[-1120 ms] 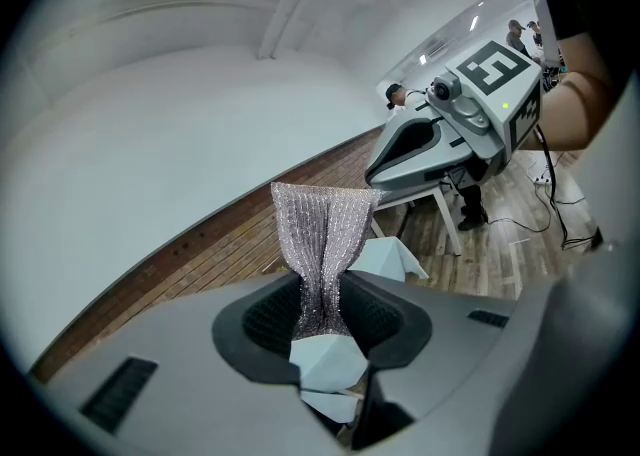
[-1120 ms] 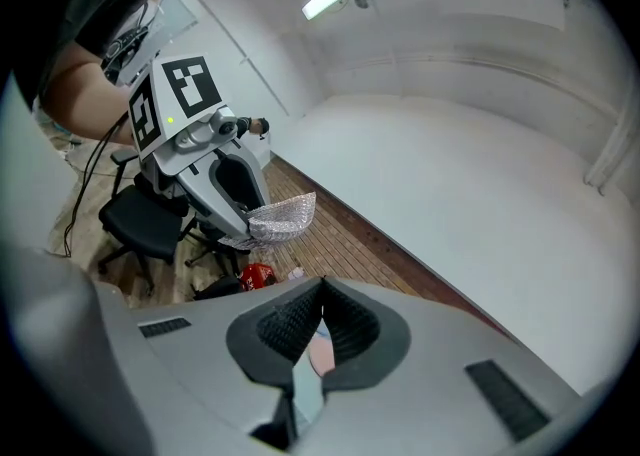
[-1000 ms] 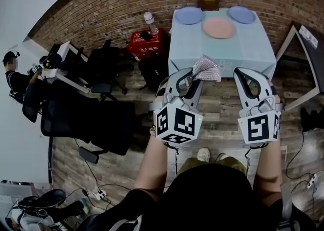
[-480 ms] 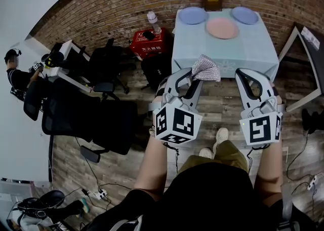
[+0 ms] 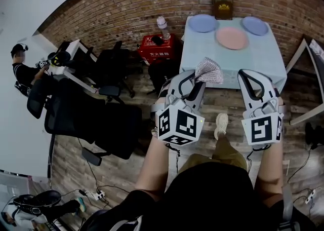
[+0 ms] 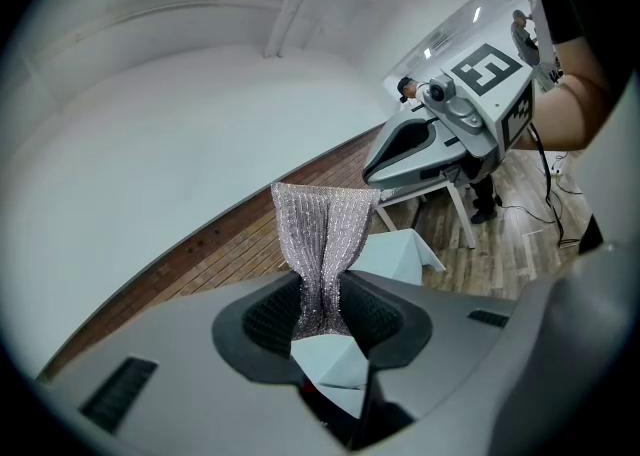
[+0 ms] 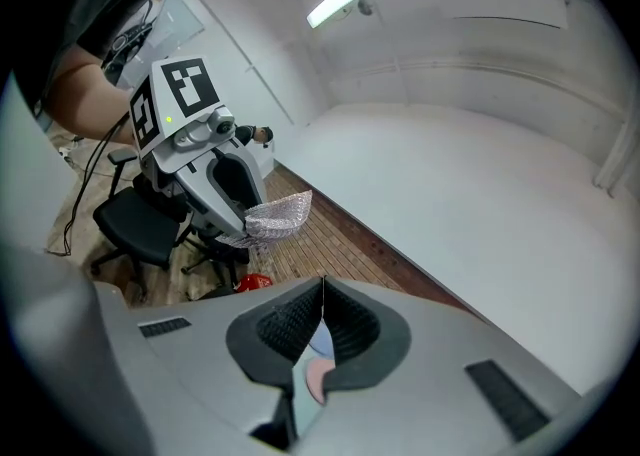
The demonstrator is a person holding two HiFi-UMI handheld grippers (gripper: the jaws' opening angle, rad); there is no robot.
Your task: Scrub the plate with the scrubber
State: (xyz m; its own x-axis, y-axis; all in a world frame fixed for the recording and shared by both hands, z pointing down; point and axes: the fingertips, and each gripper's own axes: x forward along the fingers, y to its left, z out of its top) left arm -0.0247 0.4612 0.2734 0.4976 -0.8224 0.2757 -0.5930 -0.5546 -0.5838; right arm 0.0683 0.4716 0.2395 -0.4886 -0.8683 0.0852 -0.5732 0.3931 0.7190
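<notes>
Head view: approach step judged in hand. Scrubber [image 5: 208,70] is pinched in left gripper [image 5: 196,79], frame centre; right gripper [image 5: 249,77] is closed tight, empty. Pink plate [image 5: 232,38] lies upper right on table [image 5: 253,59], well apart. Next: scrubber to be carried fwd to it.

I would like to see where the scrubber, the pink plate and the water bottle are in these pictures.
scrubber [image 5: 208,70], head view, middle of its silver mesh.
pink plate [image 5: 232,38], head view, centre of the plate.
water bottle [image 5: 163,26], head view, its clear body.
</notes>
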